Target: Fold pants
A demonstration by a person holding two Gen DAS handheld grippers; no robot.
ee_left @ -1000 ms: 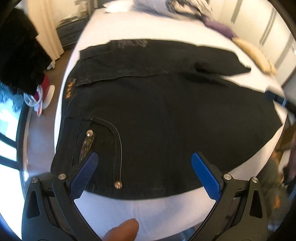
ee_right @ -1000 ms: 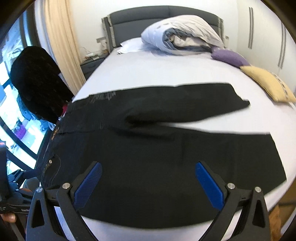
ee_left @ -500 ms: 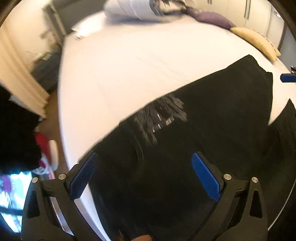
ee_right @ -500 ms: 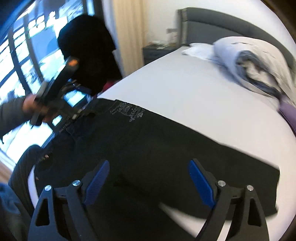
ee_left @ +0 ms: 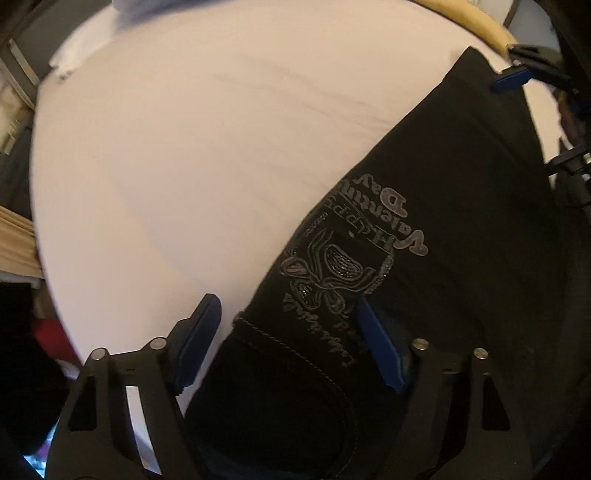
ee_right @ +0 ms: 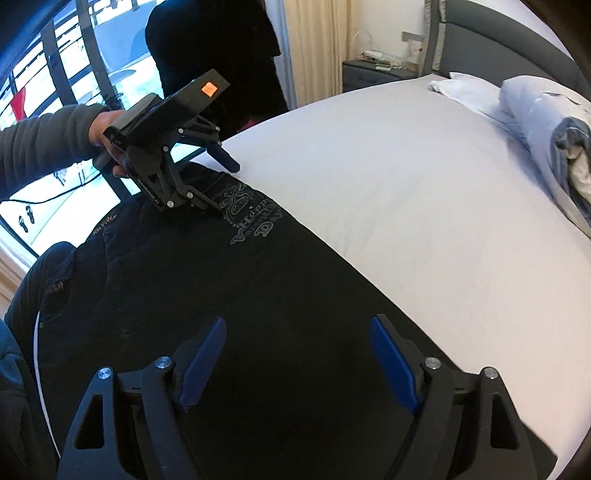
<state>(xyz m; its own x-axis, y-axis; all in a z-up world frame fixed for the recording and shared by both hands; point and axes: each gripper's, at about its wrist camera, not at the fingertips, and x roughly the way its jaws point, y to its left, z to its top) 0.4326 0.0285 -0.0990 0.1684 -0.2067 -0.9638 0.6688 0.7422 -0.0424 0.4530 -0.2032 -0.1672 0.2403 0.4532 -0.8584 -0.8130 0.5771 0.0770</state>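
Black pants (ee_right: 258, 295) lie flat across the white bed (ee_right: 406, 177), with a grey print (ee_left: 354, 254) near the waistband. My left gripper (ee_left: 288, 343) points steeply down at the waistband's far corner. One pad (ee_left: 195, 343) is over the sheet and the other over the cloth. Its jaws are closing with the fabric edge between them, and the pads are not pressing on it. From the right wrist view the left gripper (ee_right: 221, 184) shows in a person's hand. My right gripper (ee_right: 299, 365) hovers over a pant leg near its far edge. Its jaws are also closing, with cloth below them and nothing pinched.
A rolled duvet (ee_right: 546, 125) and a white pillow lie by the grey headboard (ee_right: 498, 33). A nightstand (ee_right: 373, 70) and a curtain stand beyond the bed's corner. A yellow cushion (ee_left: 469, 18) is at the far side. A dark garment (ee_right: 214, 48) hangs by the window.
Both grippers swept from the near side of the pants to their far edge and rolled. The left now stands over the printed waistband corner. Both pairs of jaws have narrowed.
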